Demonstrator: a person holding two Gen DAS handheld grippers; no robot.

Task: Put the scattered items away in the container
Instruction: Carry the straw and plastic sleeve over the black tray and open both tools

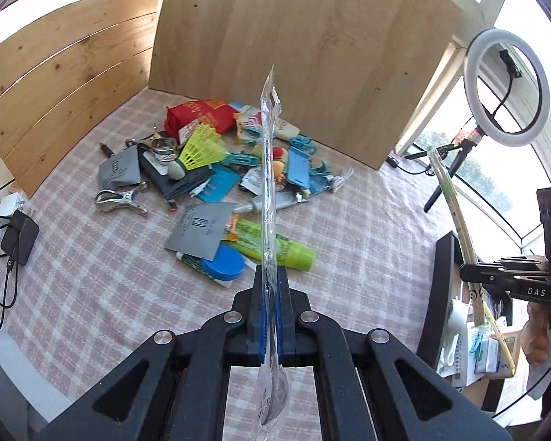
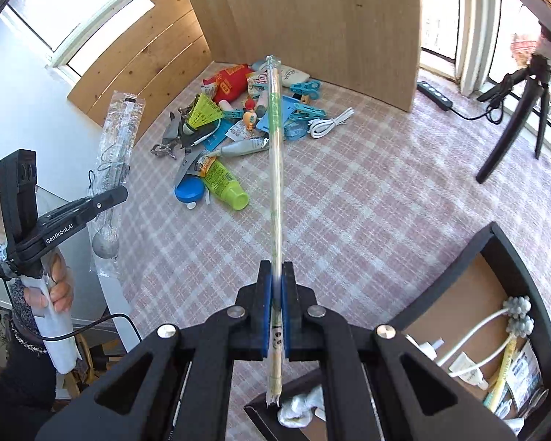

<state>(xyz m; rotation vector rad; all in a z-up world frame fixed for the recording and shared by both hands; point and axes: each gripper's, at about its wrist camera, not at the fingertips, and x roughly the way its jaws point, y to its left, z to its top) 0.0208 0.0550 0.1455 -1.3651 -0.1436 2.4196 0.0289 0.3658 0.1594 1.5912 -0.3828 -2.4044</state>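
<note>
the left gripper (image 1: 269, 286) is clamped on a flat clear plastic packet (image 1: 268, 169) that stands edge-on between its blue pads; in the right wrist view the same packet (image 2: 115, 154) shows a metal spoon-like utensil inside, hanging from the gripper (image 2: 106, 198) held up at the far left by a hand (image 2: 57, 286). the right gripper (image 2: 276, 283) is pinched tight on a long thin clear sleeve (image 2: 275, 139) with a green printed band, the kind that holds chopsticks or a straw; which one cannot be told. in the left wrist view that sleeve (image 1: 448, 198) leans at the right edge, above the container.

the scattered items lie in a heap toward the far side of the pink checked tablecloth (image 2: 349, 198), near the upright wooden board (image 1: 305, 47). among them: a yellow-green shuttlecock (image 1: 200, 149), a red pouch (image 1: 198, 115), a metal spring clamp (image 1: 119, 198), two grey sachets (image 1: 198, 229), a lime green tube (image 1: 275, 246), a round blue lid (image 1: 224, 264), blue clothes pegs (image 2: 306, 86) and a coiled white cable (image 2: 328, 123).

the container, a black-rimmed box (image 2: 503, 286) with a brown floor, sits at the near right corner, well apart from the heap, with white tubes and packets already inside. a ring light (image 1: 507, 86) on a tripod stands at the far right.
</note>
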